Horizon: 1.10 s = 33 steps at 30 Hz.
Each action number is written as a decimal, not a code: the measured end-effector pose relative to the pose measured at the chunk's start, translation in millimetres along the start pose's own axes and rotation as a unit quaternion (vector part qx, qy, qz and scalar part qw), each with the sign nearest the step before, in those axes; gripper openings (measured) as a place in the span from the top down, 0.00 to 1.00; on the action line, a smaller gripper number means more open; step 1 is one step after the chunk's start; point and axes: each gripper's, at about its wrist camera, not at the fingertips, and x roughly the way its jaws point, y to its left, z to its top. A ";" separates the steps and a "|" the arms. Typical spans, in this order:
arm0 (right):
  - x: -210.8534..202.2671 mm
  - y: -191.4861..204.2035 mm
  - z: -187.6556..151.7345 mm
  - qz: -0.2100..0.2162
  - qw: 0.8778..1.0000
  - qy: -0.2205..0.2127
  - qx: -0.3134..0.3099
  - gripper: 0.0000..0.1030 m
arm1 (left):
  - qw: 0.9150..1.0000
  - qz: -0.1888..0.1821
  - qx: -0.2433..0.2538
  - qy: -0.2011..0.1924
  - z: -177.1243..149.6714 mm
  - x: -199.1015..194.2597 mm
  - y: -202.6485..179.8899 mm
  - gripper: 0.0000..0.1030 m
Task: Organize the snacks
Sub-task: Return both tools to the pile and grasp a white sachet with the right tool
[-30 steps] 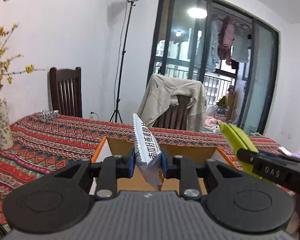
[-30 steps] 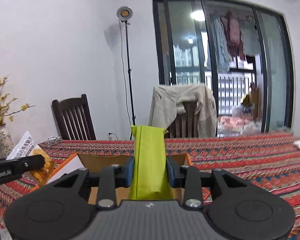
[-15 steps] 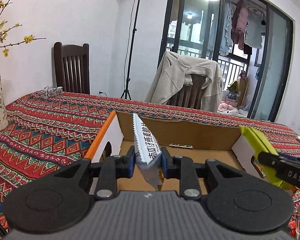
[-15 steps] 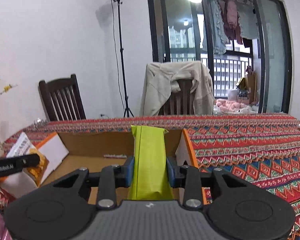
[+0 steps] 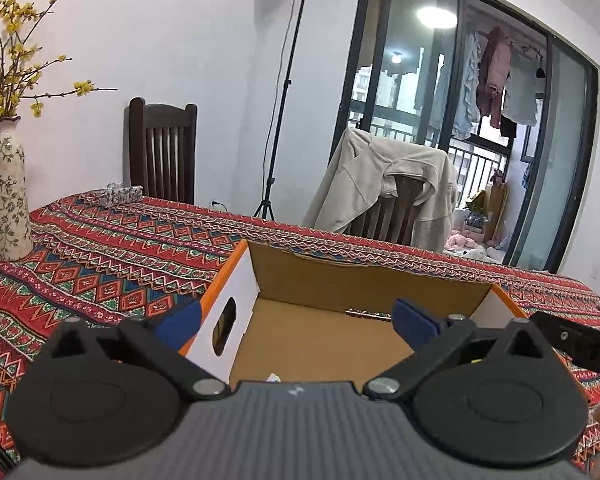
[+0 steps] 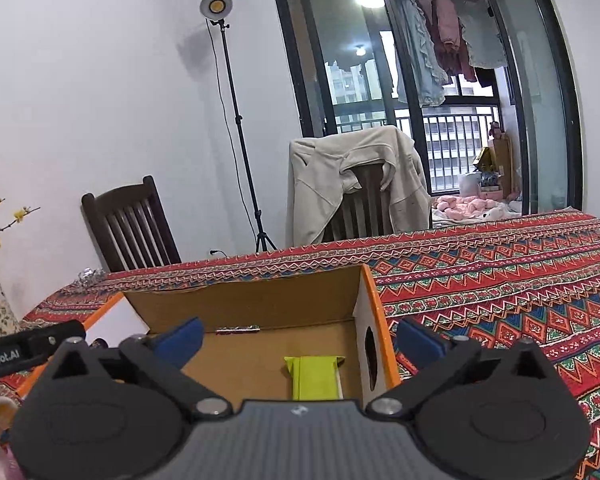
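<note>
An open cardboard box (image 5: pixel 360 280) with orange edges sits on the patterned tablecloth. My left gripper (image 5: pixel 296 318) hangs over its left half, jaws opening wide, nothing between the blue pads. Only a white corner of the silver snack packet (image 5: pixel 273 378) peeks out above the gripper body, down in the box. My right gripper (image 6: pixel 300 340) is over the right half of the box (image 6: pixel 240 304), jaws opening, pads apart. The yellow-green packet (image 6: pixel 314 376) lies flat on the box floor below it, untouched. Each gripper's finger shows at the edge of the other's view.
A thin dark strip (image 6: pixel 238 329) lies at the box's back wall. A flowered vase (image 5: pixel 6 200) stands at the table's left. A dark wooden chair (image 5: pixel 164 152) and a jacket-draped chair (image 5: pixel 384 188) stand behind the table, with a lamp stand (image 5: pixel 284 92) between them.
Both grippers sank toward the box and opened. The silver packet left the left jaws and the yellow-green packet left the right jaws; both now lie in the box.
</note>
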 end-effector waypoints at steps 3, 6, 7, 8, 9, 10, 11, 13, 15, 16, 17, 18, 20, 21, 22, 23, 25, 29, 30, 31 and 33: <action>-9.4 1.5 5.8 0.006 1.000 -0.009 0.002 0.00 | 1.000 -0.003 -0.012 0.002 6.7 -8.8 1.2 0.00; -30.4 6.1 16.6 0.008 1.000 -0.019 0.005 0.00 | 1.000 -0.004 -0.015 0.004 13.4 -24.1 2.6 0.00; -39.7 8.7 20.0 0.007 1.000 -0.023 0.002 0.00 | 1.000 -0.005 -0.014 0.004 15.2 -29.3 2.6 0.00; -47.2 11.2 23.1 0.007 1.000 -0.026 -0.001 0.00 | 1.000 -0.008 -0.013 0.003 16.7 -36.2 3.9 0.00; -55.2 13.9 25.8 0.007 1.000 -0.026 -0.004 0.00 | 1.000 -0.011 -0.011 0.004 17.9 -43.0 5.4 0.00; -62.5 15.4 26.9 0.006 1.000 -0.025 -0.008 0.00 | 1.000 -0.014 -0.009 0.003 18.3 -48.6 6.0 0.00; -69.1 15.8 28.1 0.006 1.000 -0.024 -0.009 0.00 | 1.000 -0.018 -0.007 0.003 18.4 -55.5 7.8 0.00; -84.7 14.5 26.6 0.010 1.000 -0.022 -0.009 0.00 | 1.000 -0.021 0.000 0.004 16.6 -68.6 11.0 0.00; -100.1 11.5 21.8 0.013 1.000 -0.018 -0.011 0.00 | 1.000 -0.023 0.006 0.006 12.8 -80.8 13.8 0.00; -106.7 9.6 18.1 0.013 1.000 -0.015 -0.014 0.00 | 1.000 -0.025 0.008 0.007 10.7 -85.8 14.9 0.00; -112.3 8.2 14.4 0.013 1.000 -0.011 -0.016 0.00 | 1.000 -0.027 0.011 0.011 7.0 -91.4 17.0 0.00; -118.0 7.3 9.6 0.012 1.000 -0.008 -0.019 0.00 | 0.999 -0.029 0.014 0.015 3.6 -96.1 18.9 0.00; -129.8 4.0 -2.6 0.007 1.000 0.003 -0.028 0.00 | 0.999 -0.033 0.019 0.022 -5.8 -105.4 23.7 0.00; -134.6 1.9 -9.1 0.004 0.999 0.009 -0.033 0.00 | 0.999 -0.032 0.021 0.026 -10.6 -109.2 25.5 0.00; -138.6 -0.5 -15.3 0.001 0.999 0.016 -0.037 0.00 | 0.999 -0.032 0.023 0.030 -16.0 -113.4 27.8 0.00; -142.2 -2.1 -22.3 -0.001 0.999 0.023 -0.040 0.00 | 0.998 -0.034 0.024 0.035 -22.1 -117.8 30.4 0.00; -149.3 -7.2 -34.6 -0.006 0.998 0.037 -0.044 0.00 | 0.998 -0.037 0.028 0.046 -34.4 -125.6 35.4 0.00; -162.9 -17.3 -58.9 -0.011 0.997 0.064 -0.046 0.00 | 0.997 -0.038 0.031 0.064 -58.2 -141.3 44.8 0.00; -167.4 -19.6 -65.4 -0.013 0.997 0.070 -0.043 0.00 | 0.996 -0.042 0.030 0.067 -65.4 -146.4 46.8 0.00; -170.7 -22.4 -71.8 -0.013 0.996 0.078 -0.039 0.00 | 0.996 -0.043 0.030 0.068 -71.8 -151.8 49.0 0.00; -175.4 -26.9 -83.1 -0.013 0.995 0.093 -0.040 0.00 | 0.996 -0.045 0.034 0.070 -82.2 -160.3 50.0 0.00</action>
